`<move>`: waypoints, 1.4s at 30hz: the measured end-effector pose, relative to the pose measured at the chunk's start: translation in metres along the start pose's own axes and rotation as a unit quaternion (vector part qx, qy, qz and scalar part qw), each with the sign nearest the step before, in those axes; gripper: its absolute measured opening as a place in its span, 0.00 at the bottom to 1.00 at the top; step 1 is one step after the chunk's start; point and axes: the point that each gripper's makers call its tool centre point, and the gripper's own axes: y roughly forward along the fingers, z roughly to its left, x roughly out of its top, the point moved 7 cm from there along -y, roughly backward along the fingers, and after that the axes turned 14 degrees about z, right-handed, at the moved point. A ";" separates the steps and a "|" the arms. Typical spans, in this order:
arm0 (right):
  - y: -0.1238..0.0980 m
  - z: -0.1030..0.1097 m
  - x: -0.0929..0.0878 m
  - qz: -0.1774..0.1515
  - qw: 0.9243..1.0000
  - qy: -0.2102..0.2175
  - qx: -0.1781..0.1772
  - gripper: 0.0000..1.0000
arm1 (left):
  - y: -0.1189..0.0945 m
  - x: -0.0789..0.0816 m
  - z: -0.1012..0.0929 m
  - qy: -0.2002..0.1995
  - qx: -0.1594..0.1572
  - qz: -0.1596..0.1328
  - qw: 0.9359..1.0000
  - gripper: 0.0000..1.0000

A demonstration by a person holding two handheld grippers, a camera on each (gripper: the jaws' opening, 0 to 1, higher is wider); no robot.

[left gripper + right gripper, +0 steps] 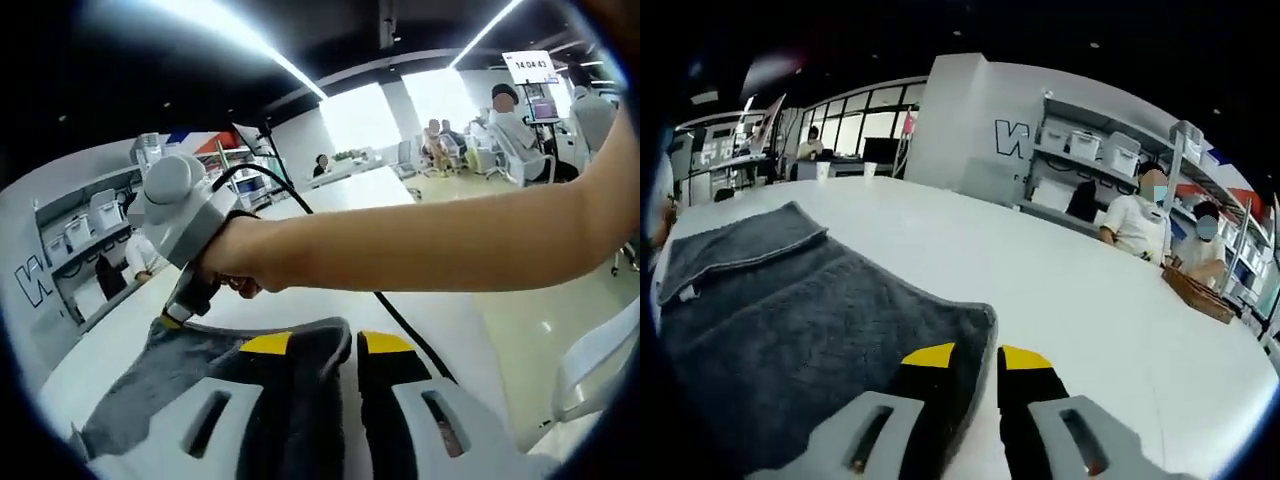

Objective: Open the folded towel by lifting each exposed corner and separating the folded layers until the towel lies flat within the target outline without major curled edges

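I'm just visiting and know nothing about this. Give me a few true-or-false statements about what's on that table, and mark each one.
1. The towel is grey. True.
2. The towel lies on a white table. True.
3. The towel is folded into a small neat square. False: it is spread wide, with one corner flap still folded over.
4. The right hand-held gripper hangs far above the towel. False: its jaws straddle the towel's edge.
5. The left hand-held gripper has towel cloth between its jaws. True.

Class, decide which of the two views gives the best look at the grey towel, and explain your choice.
The right gripper view: the grey towel spreads across the white table, showing its folded far end and a corner between the jaws. In the left gripper view the towel is partly hidden by the jaws and the right gripper.
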 end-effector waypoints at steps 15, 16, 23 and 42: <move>-0.005 0.003 0.014 -0.013 1.000 -0.008 -0.004 0.03 | -0.024 0.001 0.021 -0.013 0.032 -0.028 0.999 0.18; -0.005 0.002 0.014 -0.014 1.000 -0.008 -0.004 0.02 | -0.024 0.000 0.023 -0.013 0.032 -0.025 0.999 0.18; -0.003 0.002 0.018 -0.015 1.000 -0.014 -0.004 0.00 | -0.022 -0.015 0.034 -0.031 0.033 -0.009 0.999 0.17; 0.032 0.007 0.006 0.029 0.998 -0.046 0.009 0.00 | -0.004 -0.021 0.011 -0.001 -0.012 0.004 1.000 0.17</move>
